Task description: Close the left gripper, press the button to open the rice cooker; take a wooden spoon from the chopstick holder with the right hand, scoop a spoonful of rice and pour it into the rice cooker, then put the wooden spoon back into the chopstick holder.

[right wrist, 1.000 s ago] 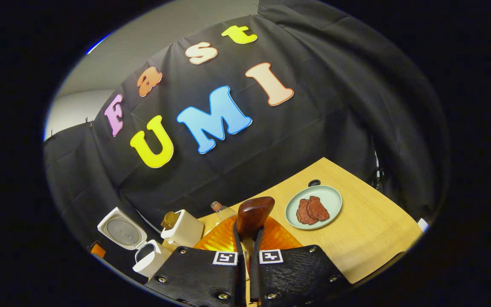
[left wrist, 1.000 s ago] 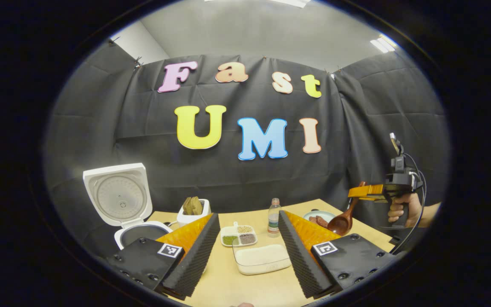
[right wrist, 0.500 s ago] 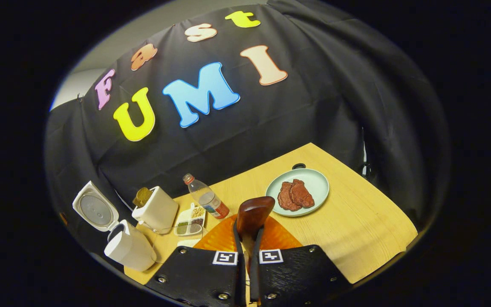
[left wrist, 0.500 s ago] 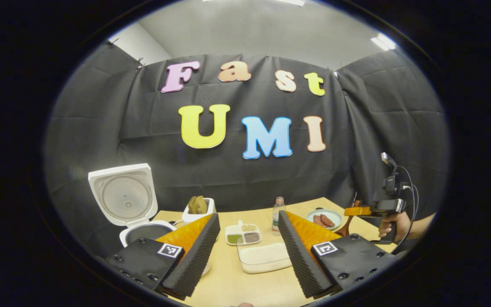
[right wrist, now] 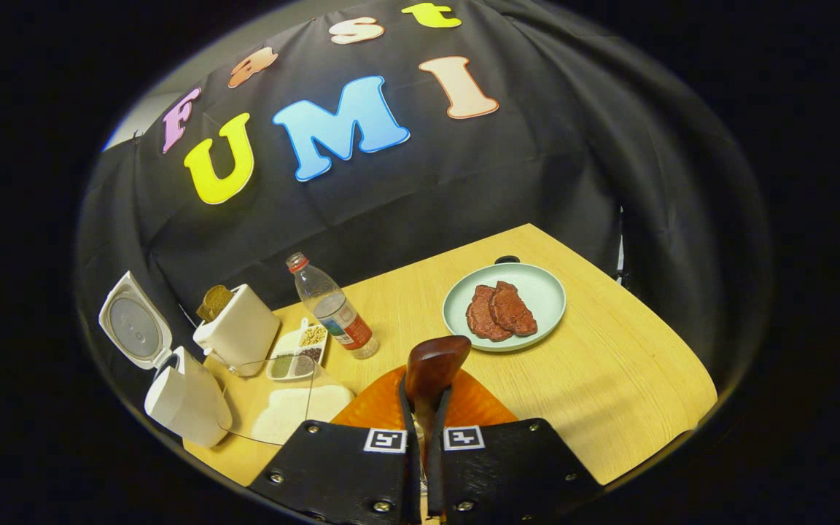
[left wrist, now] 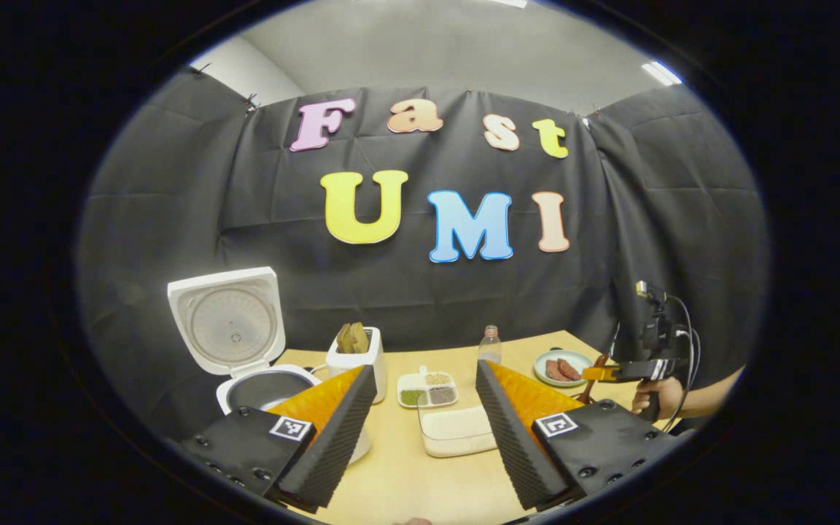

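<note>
Right gripper (right wrist: 426,419) clenched on wooden spoon (right wrist: 431,368), bowl forward; rice tray (right wrist: 296,412) lies left, near. Left gripper (left wrist: 420,426) released.

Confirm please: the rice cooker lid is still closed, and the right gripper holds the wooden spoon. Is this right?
Not quite. The rice cooker lid stands open, as the left gripper view shows. The rest is correct: the right gripper is shut on the wooden spoon.
</note>
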{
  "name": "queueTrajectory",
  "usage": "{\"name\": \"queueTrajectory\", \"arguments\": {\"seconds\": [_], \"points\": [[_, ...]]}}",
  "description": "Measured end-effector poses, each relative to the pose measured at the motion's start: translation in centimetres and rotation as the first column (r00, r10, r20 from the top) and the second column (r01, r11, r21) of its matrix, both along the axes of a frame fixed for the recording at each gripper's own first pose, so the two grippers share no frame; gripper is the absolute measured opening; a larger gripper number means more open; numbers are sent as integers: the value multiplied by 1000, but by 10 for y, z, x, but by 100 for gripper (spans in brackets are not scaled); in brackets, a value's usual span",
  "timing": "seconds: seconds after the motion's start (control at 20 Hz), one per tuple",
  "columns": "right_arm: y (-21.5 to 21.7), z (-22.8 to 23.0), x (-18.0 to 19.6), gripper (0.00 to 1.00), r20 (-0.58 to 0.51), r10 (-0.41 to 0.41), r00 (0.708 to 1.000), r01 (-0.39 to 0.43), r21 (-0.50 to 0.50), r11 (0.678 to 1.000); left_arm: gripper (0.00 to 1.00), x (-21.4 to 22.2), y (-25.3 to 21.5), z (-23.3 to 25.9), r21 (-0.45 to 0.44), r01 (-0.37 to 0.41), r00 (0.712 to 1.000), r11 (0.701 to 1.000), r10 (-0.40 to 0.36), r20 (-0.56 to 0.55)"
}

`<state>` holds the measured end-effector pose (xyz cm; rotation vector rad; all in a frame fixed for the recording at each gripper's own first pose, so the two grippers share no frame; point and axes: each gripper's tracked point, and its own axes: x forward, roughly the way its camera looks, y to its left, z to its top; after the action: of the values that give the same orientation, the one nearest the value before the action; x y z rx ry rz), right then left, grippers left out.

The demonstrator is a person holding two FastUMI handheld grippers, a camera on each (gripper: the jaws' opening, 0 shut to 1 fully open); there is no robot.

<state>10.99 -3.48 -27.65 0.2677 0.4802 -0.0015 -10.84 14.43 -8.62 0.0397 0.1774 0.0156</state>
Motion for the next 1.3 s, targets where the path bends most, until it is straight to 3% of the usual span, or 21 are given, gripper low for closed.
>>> {"name": "queueTrajectory", "arguments": {"seconds": [0.1,0.2,0.35,0.65,0.85,1.3], "points": [[-4,0,-5,9,-5,-10,1000,10,-12,1000,96,-1,0,1,-8,-5,1000,1000,5,1],[-12,-1,-15,25,-24,-2,1000,1,-57,998,96,1,-1,2,-15,3,1000,1000,-3,10],[-38,10,-32,95,-3,-50,999,49,-158,986,96,7,-8,2,-19,27,999,999,-26,24],[-37,96,-62,98,166,-20,986,59,-231,971,96,36,10,26,-48,33,998,998,-31,55],[-6,137,-66,98,224,7,974,32,-169,985,96,48,65,52,-54,-63,994,997,67,86],[58,182,-82,98,304,64,951,-16,-160,987,96,80,195,106,-55,-219,968,974,224,116]]}}
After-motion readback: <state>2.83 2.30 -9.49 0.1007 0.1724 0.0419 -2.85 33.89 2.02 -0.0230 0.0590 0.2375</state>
